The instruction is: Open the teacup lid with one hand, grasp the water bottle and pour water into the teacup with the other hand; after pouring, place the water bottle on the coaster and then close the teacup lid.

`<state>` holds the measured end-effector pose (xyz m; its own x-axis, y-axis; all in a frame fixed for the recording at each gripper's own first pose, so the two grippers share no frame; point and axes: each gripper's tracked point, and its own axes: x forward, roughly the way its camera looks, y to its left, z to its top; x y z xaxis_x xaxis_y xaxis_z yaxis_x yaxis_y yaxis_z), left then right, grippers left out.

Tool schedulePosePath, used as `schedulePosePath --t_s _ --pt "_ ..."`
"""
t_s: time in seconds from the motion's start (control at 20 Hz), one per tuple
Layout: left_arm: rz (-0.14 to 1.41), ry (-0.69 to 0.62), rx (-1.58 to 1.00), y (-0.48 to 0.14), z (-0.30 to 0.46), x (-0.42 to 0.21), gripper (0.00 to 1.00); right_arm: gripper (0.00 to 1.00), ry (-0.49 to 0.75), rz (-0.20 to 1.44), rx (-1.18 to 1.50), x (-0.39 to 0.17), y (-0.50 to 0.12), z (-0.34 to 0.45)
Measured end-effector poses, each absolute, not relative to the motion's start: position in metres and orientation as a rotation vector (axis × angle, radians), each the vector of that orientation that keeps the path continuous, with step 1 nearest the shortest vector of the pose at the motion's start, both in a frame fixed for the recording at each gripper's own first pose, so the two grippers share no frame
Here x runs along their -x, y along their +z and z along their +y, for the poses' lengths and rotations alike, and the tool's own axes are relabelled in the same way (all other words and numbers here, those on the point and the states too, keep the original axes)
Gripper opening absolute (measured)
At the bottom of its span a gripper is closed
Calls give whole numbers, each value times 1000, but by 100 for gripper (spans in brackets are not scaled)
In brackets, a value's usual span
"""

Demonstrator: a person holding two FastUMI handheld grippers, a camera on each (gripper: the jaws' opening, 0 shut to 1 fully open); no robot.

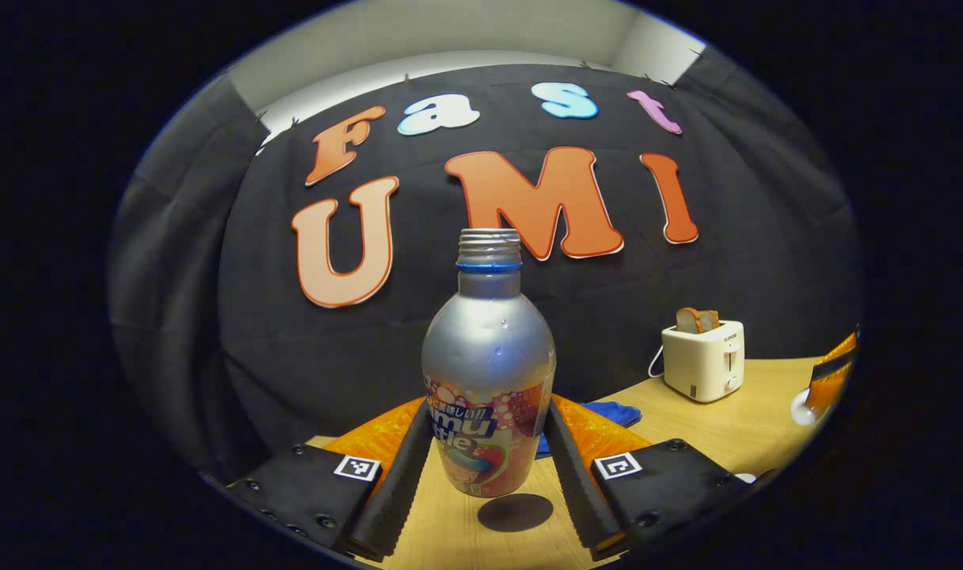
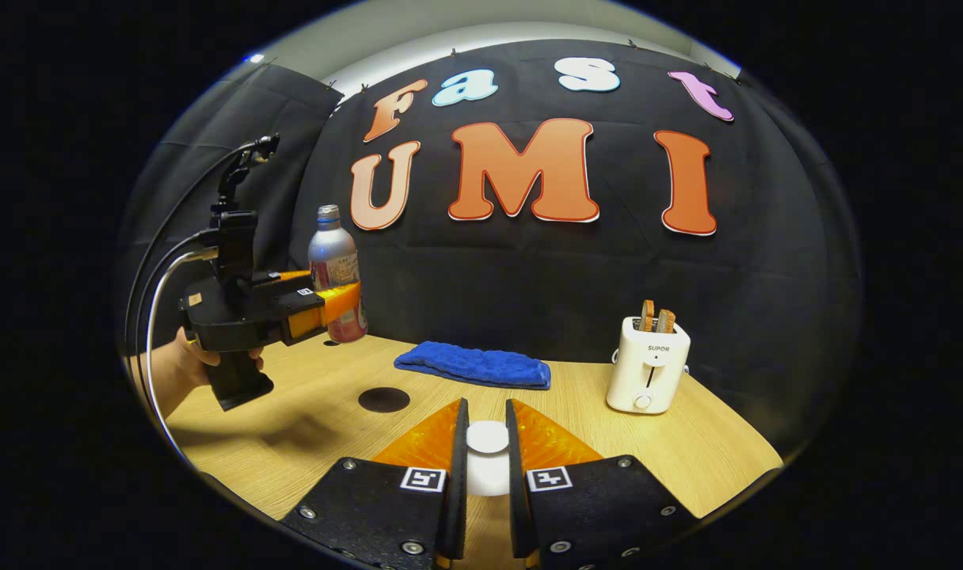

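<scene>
Aloft, left gripper [image 1: 488,467] clamps the water bottle [image 1: 488,372]; right gripper [image 2: 487,443] pinches the teacup lid [image 2: 487,437].

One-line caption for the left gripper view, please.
Left gripper holds the bottle lifted above the table, toaster behind.

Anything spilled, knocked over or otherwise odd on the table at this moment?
Nothing stands out. The water bottle is upright and uncapped, lifted off the table in the left claw. The coaster, blue cloth and toaster sit tidy, with no visible spill.
</scene>
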<state>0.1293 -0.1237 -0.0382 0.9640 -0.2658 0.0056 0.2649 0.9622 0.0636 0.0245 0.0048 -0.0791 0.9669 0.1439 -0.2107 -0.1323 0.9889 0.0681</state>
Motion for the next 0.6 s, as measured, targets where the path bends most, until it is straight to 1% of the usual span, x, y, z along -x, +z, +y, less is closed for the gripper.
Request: schedulePosePath --t_s 0.15,0.4,0.45,0.5,0.6 --pt "60 -277 49 -61 -131 -134 83 23 145 225 -57 -28 -83 7" --pt "186 -284 96 -107 -139 -144 83 23 174 253 -62 -36 -97 18" --pt "202 -283 99 -116 -141 -150 79 23 179 262 -64 -38 -101 19" --pt "215 -280 100 -123 -142 -152 83 23 185 269 -66 -39 -104 21" --pt "245 -281 113 -137 -143 -159 83 23 193 282 -70 -42 -109 24"
